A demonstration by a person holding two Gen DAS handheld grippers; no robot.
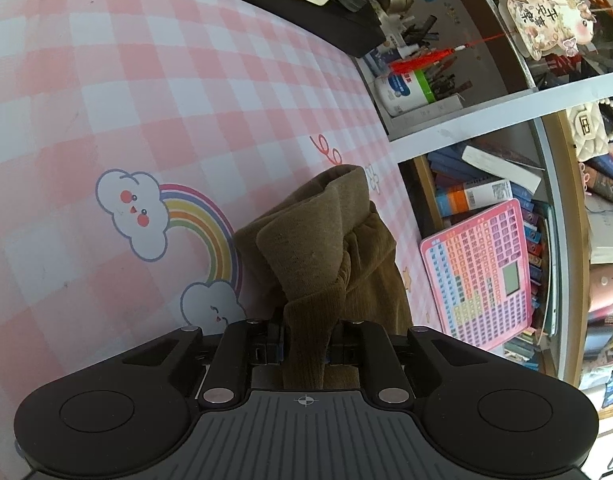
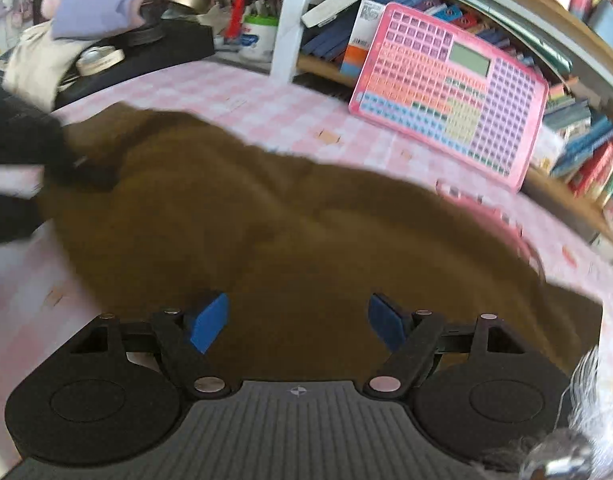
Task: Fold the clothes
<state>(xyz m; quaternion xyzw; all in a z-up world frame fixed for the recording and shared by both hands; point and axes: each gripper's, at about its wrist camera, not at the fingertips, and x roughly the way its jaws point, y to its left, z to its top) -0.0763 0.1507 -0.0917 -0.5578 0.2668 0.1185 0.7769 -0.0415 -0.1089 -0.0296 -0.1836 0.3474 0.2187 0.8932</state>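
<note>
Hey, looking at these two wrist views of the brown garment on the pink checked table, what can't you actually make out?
- Left wrist view: the left gripper pads, buried in the brown garment bunched between them.
- Right wrist view: garment edges and folds, smeared by motion blur.
- Right wrist view: the near hem, hidden behind the open right gripper.
- Both views: what kind of garment it is.

Bright daylight, fisheye-bent edges, left view sharp, right view motion-blurred

My right gripper (image 2: 298, 322) hangs with blue pads (image 2: 210, 320) spread wide over the brown garment (image 2: 266, 216); a pink keyboard toy (image 2: 450, 92) leans far right.
</note>
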